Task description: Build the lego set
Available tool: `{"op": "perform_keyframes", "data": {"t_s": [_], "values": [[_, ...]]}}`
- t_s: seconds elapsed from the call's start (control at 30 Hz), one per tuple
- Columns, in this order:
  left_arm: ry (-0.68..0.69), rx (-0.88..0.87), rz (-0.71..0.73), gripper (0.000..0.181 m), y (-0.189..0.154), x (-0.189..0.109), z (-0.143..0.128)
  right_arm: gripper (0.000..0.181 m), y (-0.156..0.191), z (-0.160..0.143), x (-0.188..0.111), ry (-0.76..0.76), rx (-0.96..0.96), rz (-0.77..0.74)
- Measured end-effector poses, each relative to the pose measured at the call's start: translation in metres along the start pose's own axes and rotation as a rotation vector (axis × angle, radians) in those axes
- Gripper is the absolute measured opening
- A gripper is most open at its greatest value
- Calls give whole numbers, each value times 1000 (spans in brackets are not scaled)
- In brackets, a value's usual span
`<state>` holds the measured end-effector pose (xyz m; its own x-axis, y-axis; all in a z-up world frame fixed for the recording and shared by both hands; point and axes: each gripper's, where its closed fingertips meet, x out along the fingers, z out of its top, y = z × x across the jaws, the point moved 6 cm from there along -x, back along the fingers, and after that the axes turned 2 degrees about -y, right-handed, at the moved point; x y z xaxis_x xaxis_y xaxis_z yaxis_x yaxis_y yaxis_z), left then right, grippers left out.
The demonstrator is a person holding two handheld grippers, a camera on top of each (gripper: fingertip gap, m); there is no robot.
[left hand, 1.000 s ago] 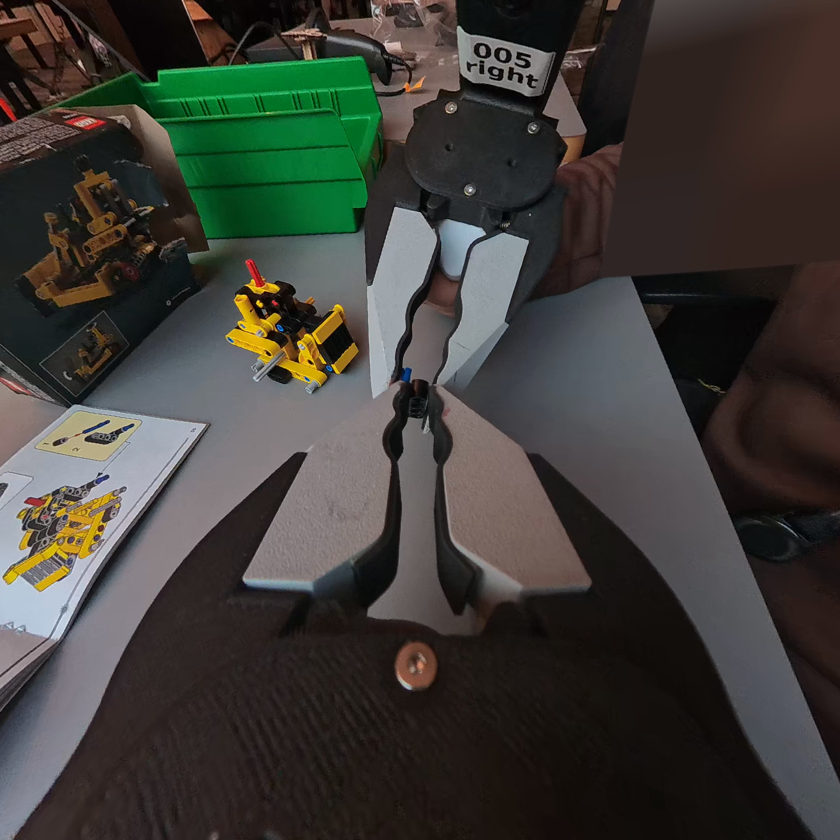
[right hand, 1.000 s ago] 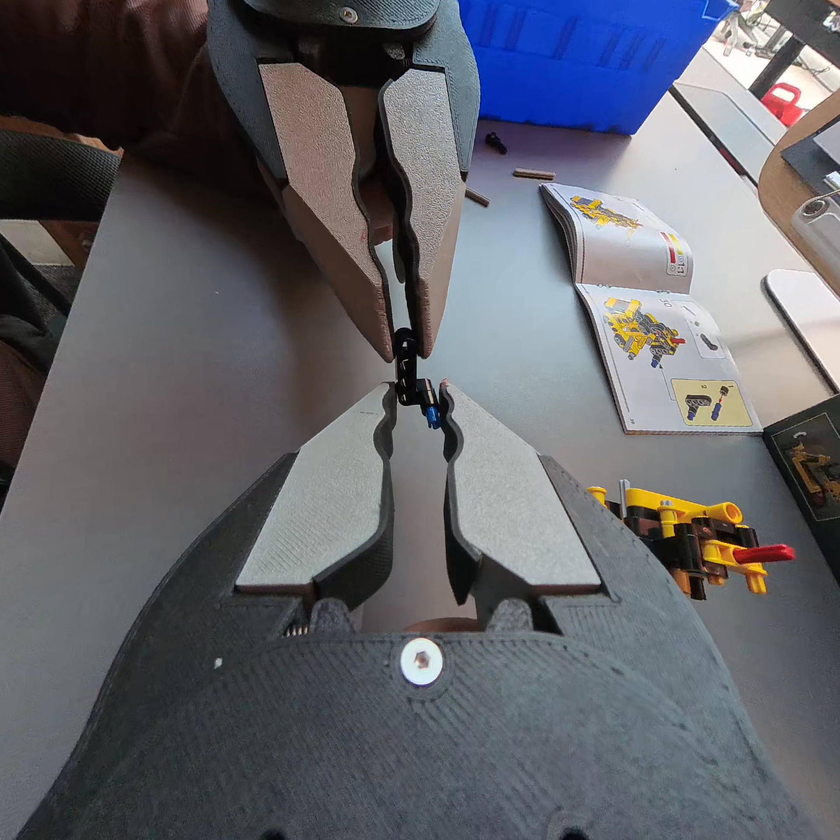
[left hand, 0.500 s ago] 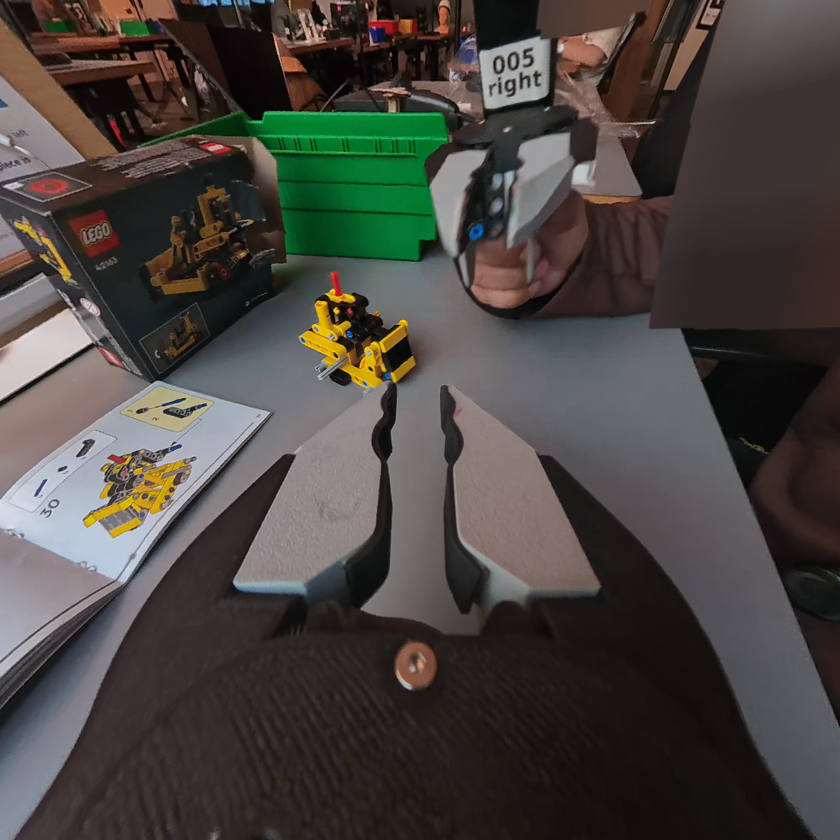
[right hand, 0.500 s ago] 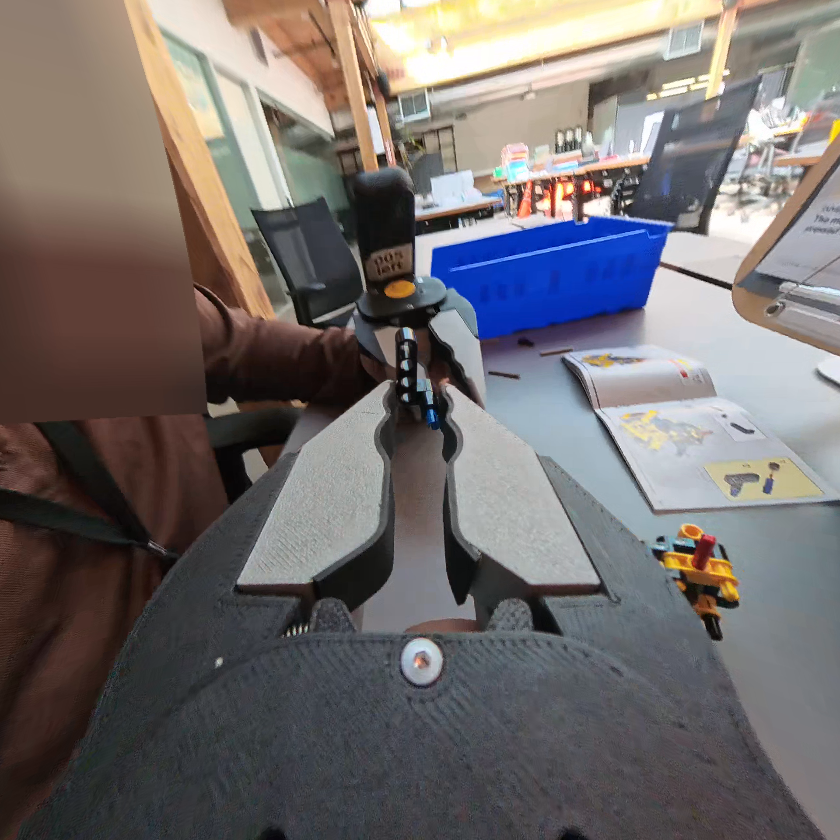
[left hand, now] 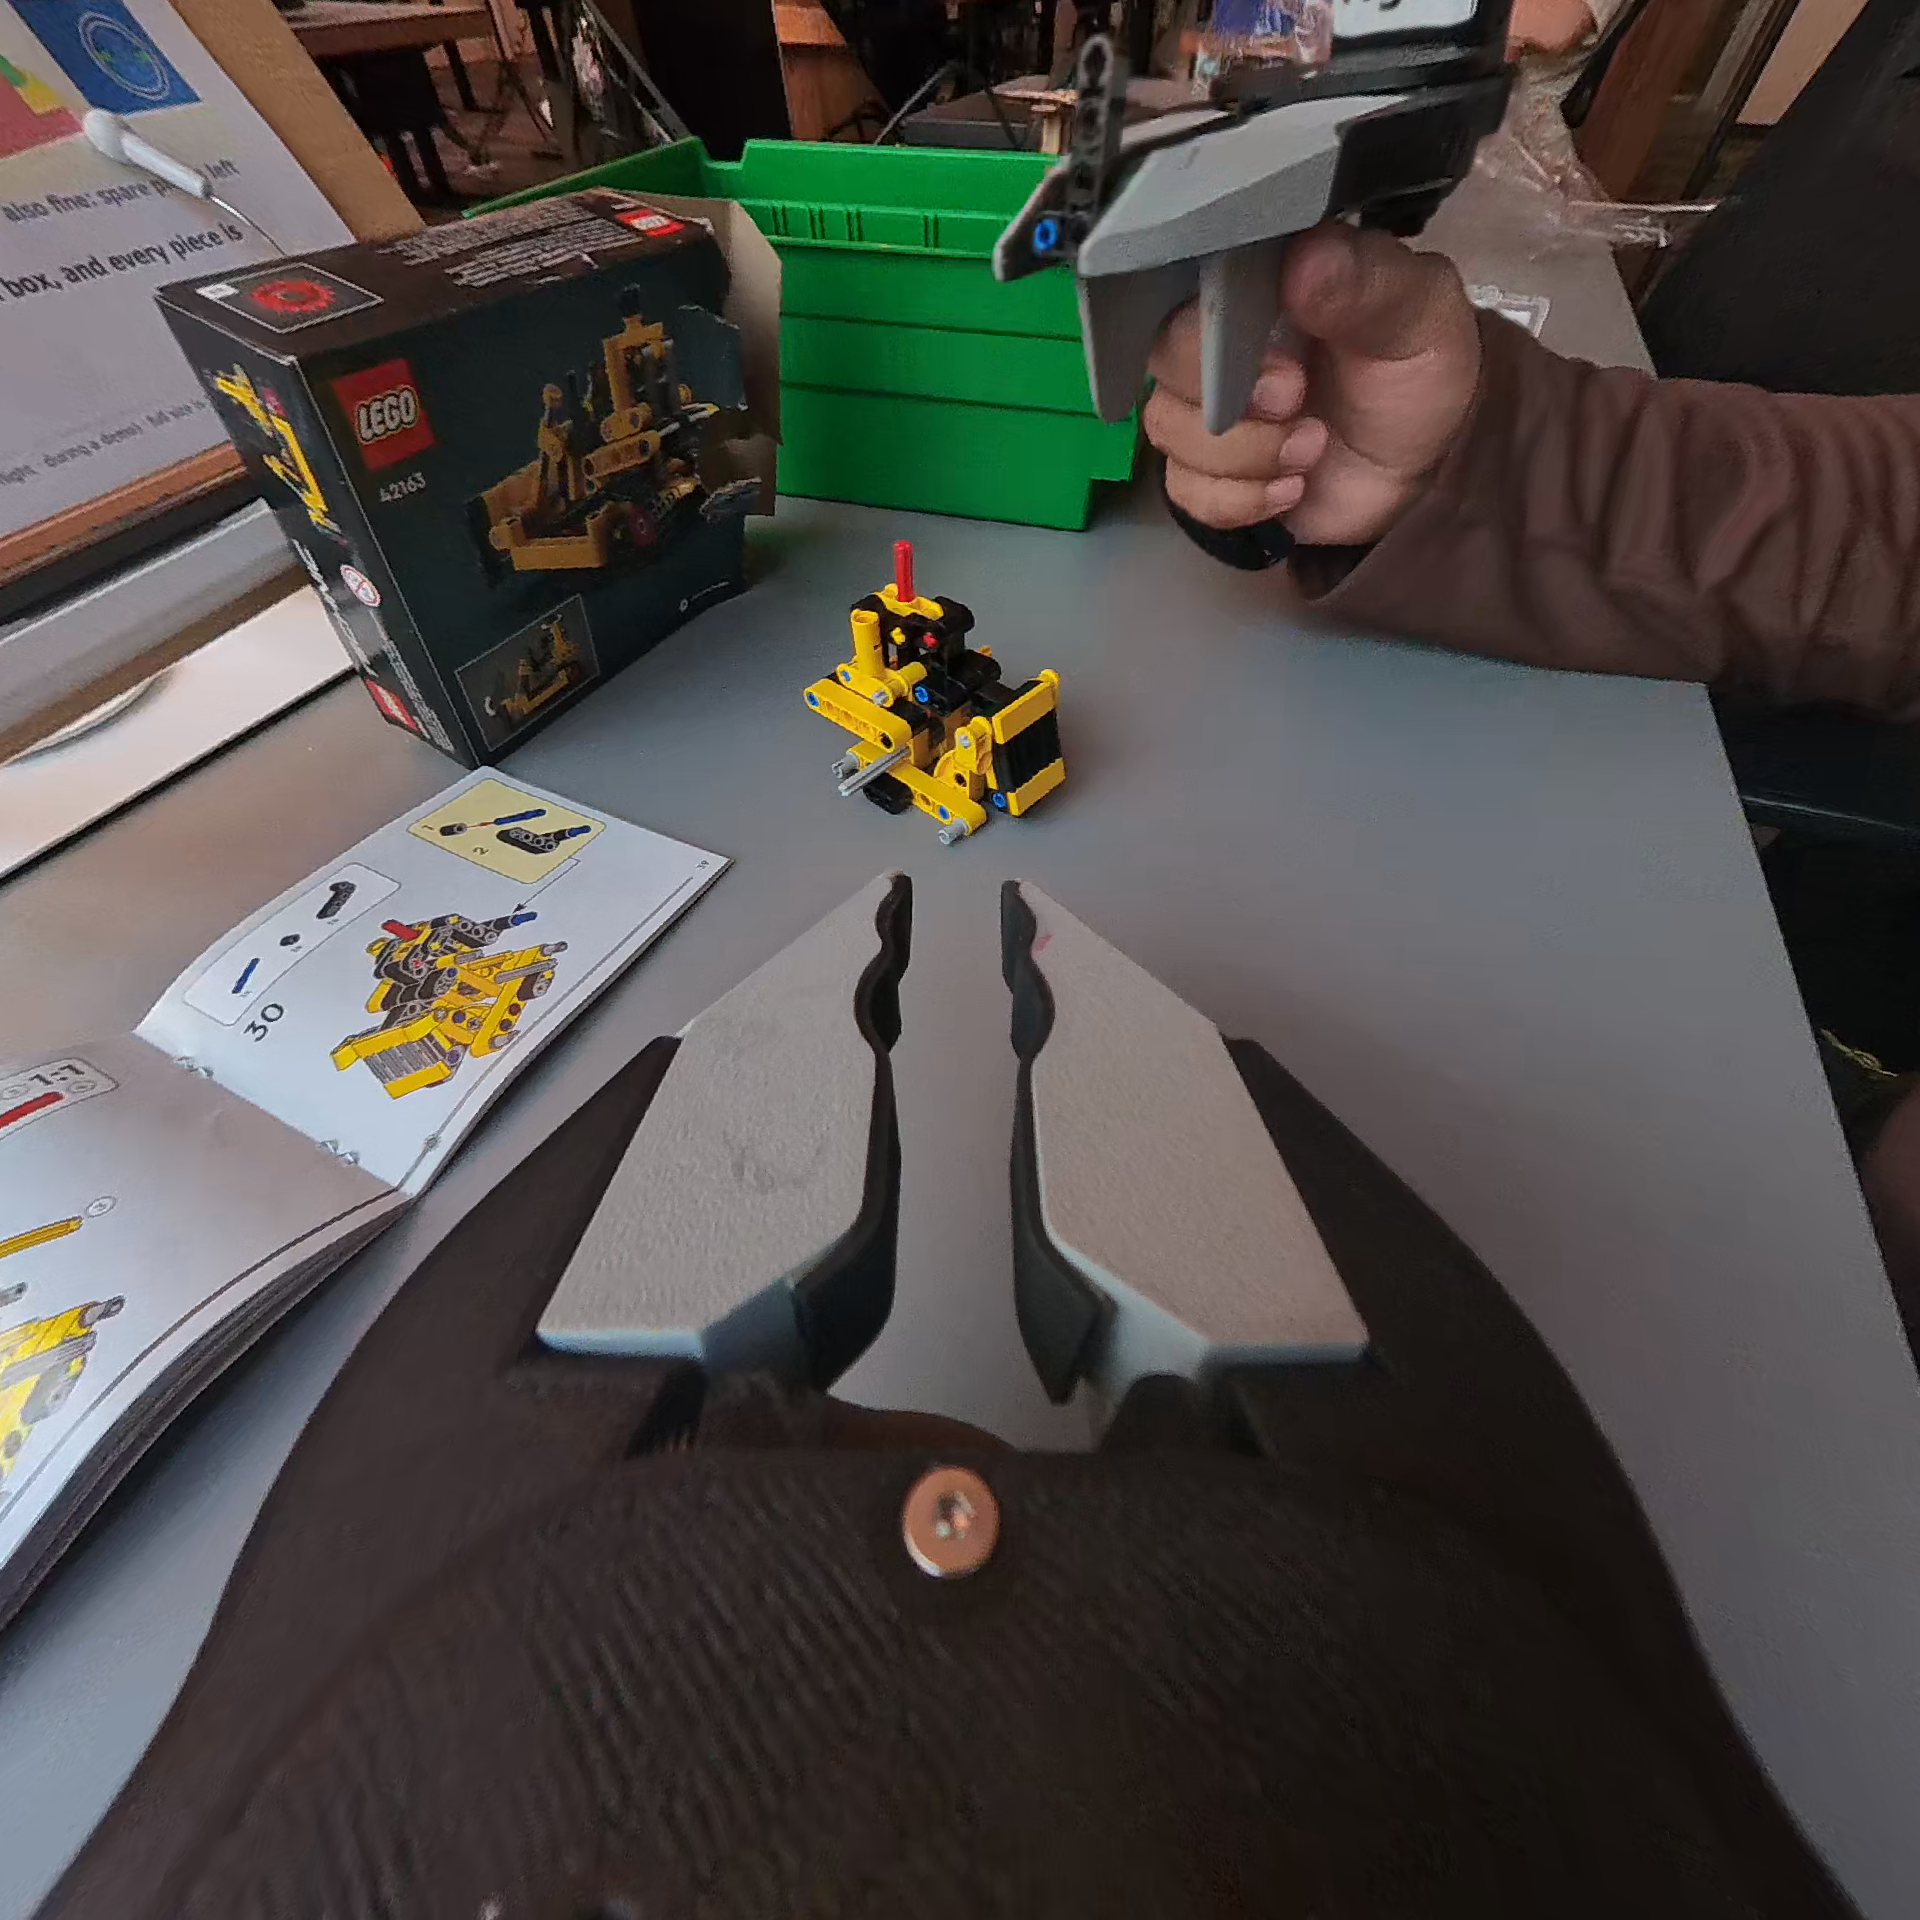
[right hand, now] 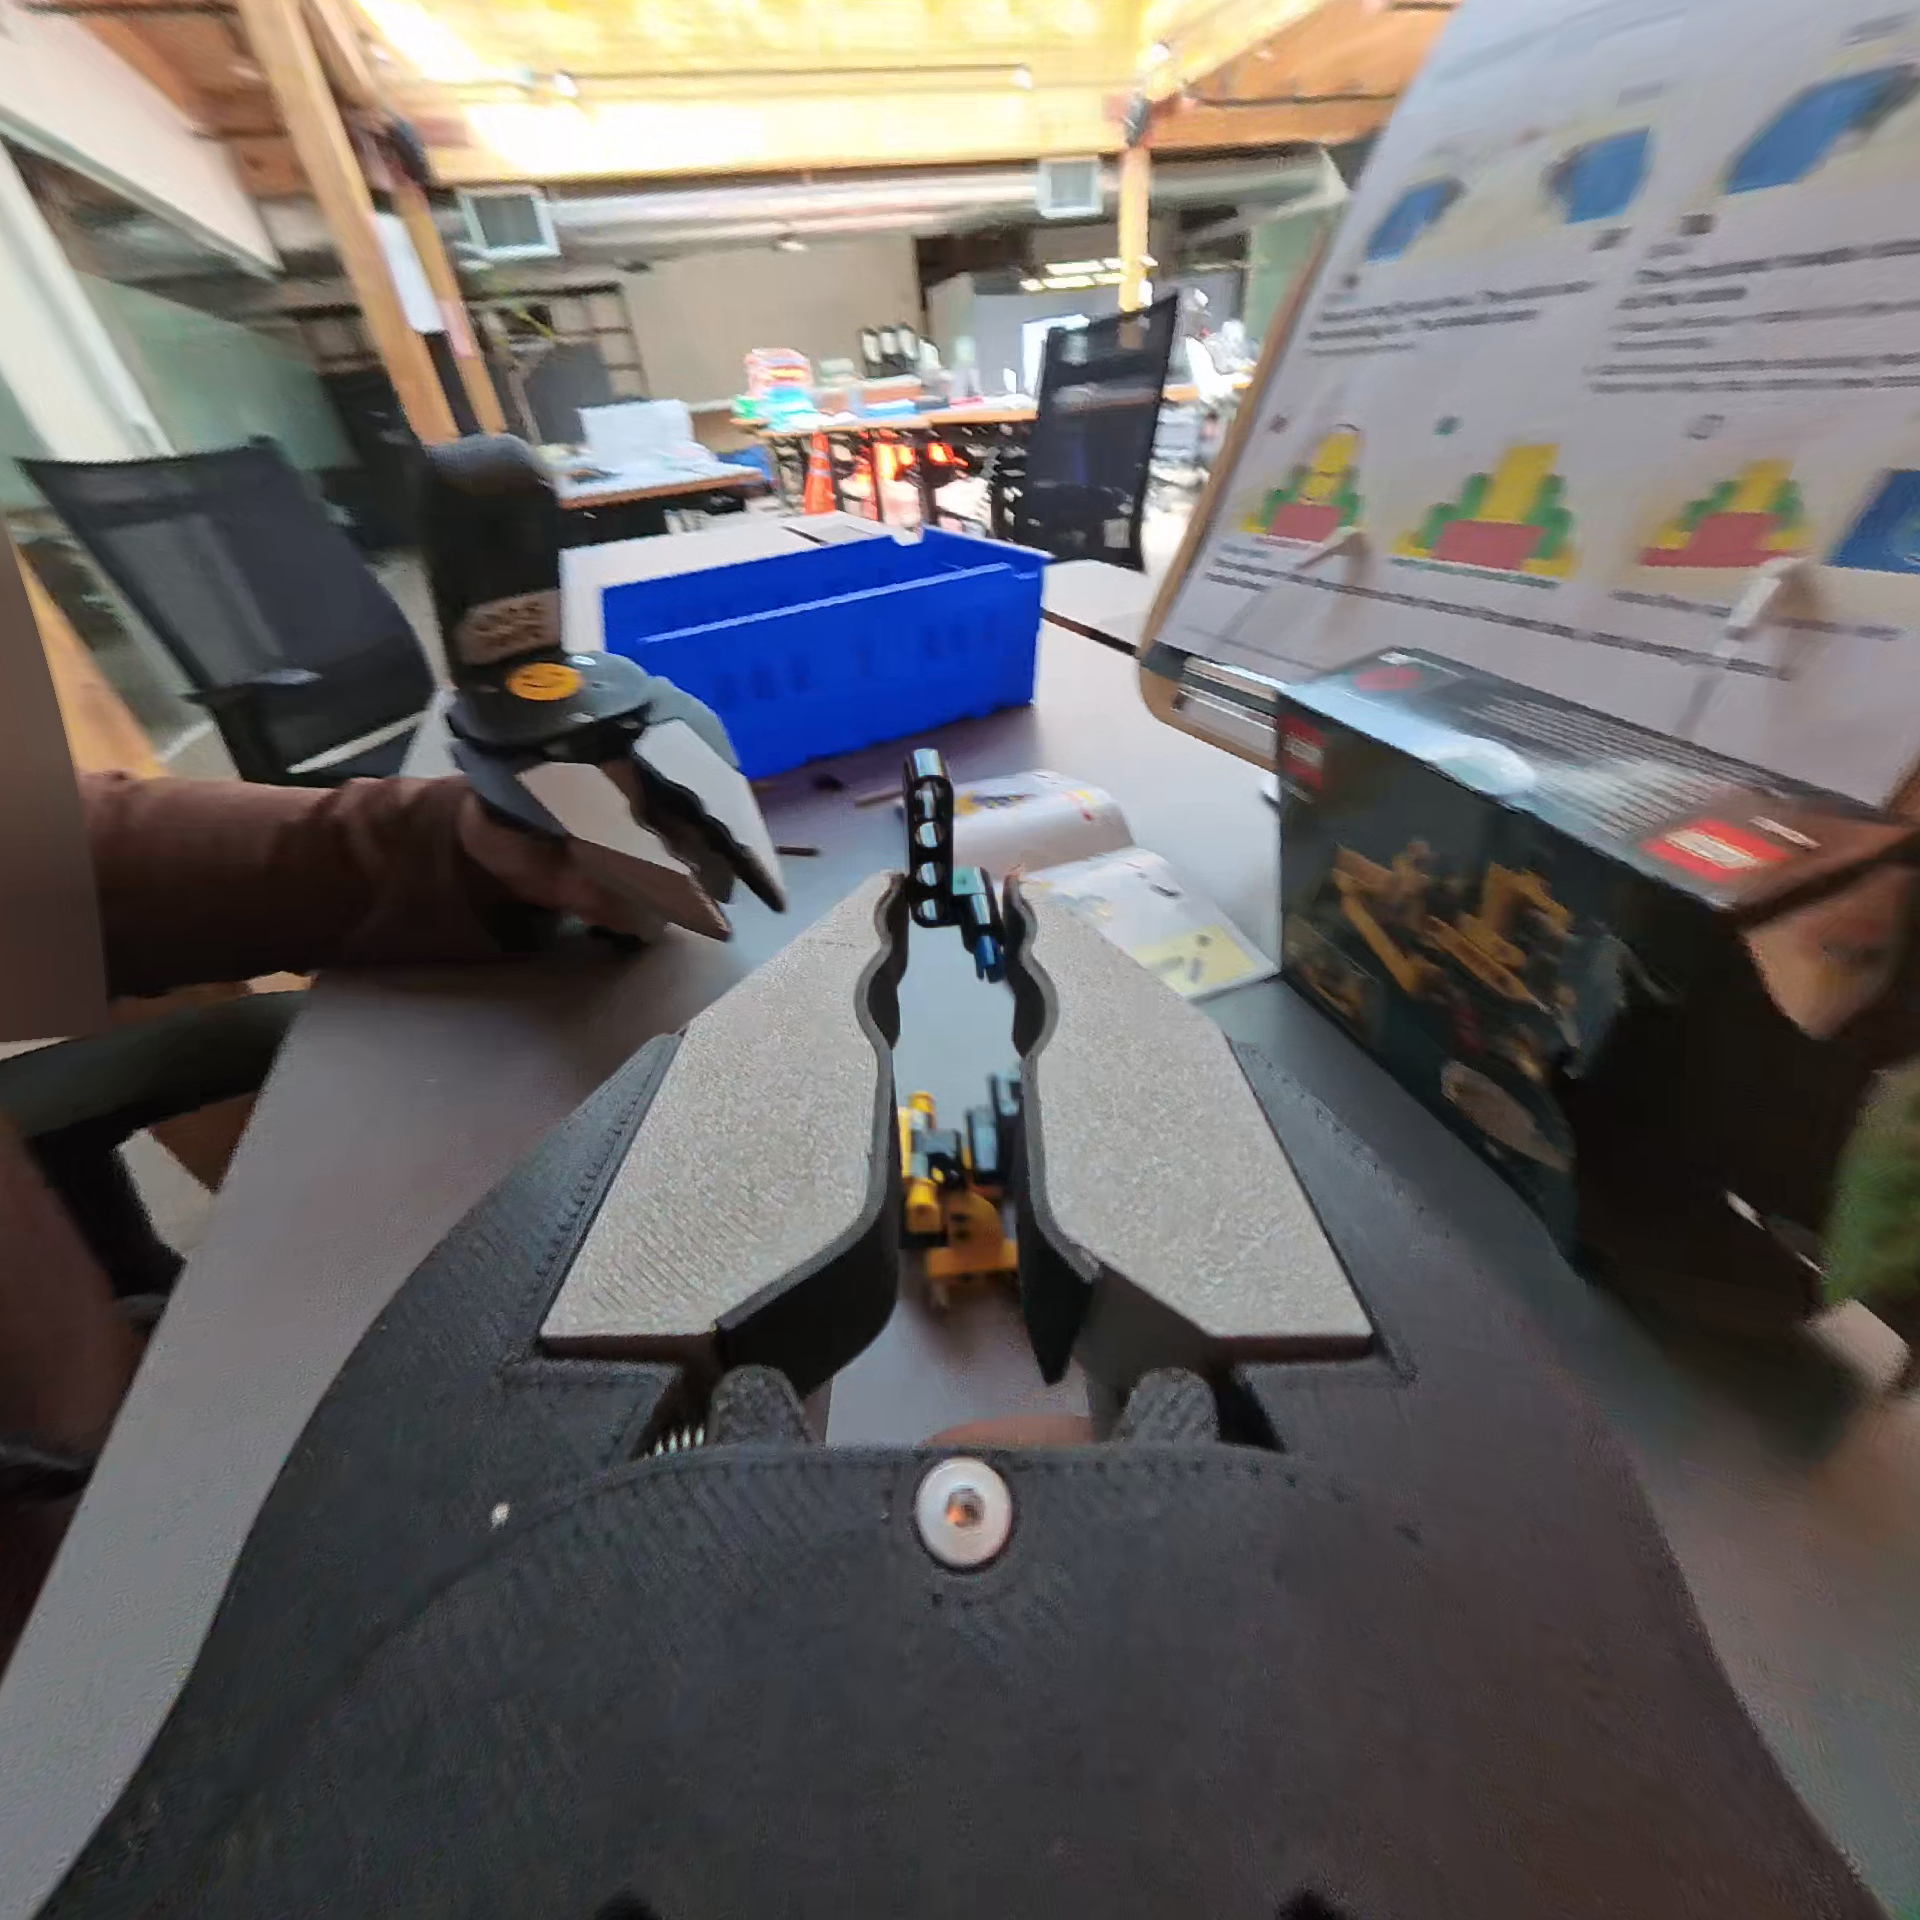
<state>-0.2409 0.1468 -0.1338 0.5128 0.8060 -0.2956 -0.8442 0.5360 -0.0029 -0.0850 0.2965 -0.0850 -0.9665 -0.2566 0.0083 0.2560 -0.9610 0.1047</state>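
Observation:
The yellow and black lego bulldozer model (left hand: 935,717) stands on the grey table (left hand: 1351,987), ahead of my left gripper (left hand: 956,899), which is open and empty just above the table. My right gripper (right hand: 954,899) is shut on a black beam (right hand: 928,842) with a blue pin (right hand: 982,935) and holds it upright in the air. In the right wrist view the model (right hand: 956,1184) shows below, between the fingers. The left wrist view shows the right gripper (left hand: 1029,255) high at the back right with the beam (left hand: 1091,114).
The lego box (left hand: 488,457) stands left of the model and an open instruction booklet (left hand: 364,1018) lies in front of it. A green bin (left hand: 935,312) is behind the model. A blue bin (right hand: 831,644) and a poster board (right hand: 1610,364) stand at the table's other end. Across from one pair of fingers to the other is roughly 15 centimeters.
The left gripper let go of the black beam and drew back, open. The right gripper kept the beam, lifted it and swung over towards the model.

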Motion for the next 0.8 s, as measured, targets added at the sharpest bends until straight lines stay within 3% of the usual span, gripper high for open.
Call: {"op": "perform_keyframes", "data": {"t_s": [0.13,0.27,0.57,0.8], "values": [[-9,-29,7,14,4,-1,0,14,-32,-13,-11,106,35,-180],[-13,-42,4,14,6,-2,0,15,-44,-30,-12,219,5,-240],[-8,-45,55,15,12,-2,0,15,-42,-53,2,330,-35,-223],[14,-31,45,14,9,-2,-2,15,-41,-51,5,302,-34,-193]]}}
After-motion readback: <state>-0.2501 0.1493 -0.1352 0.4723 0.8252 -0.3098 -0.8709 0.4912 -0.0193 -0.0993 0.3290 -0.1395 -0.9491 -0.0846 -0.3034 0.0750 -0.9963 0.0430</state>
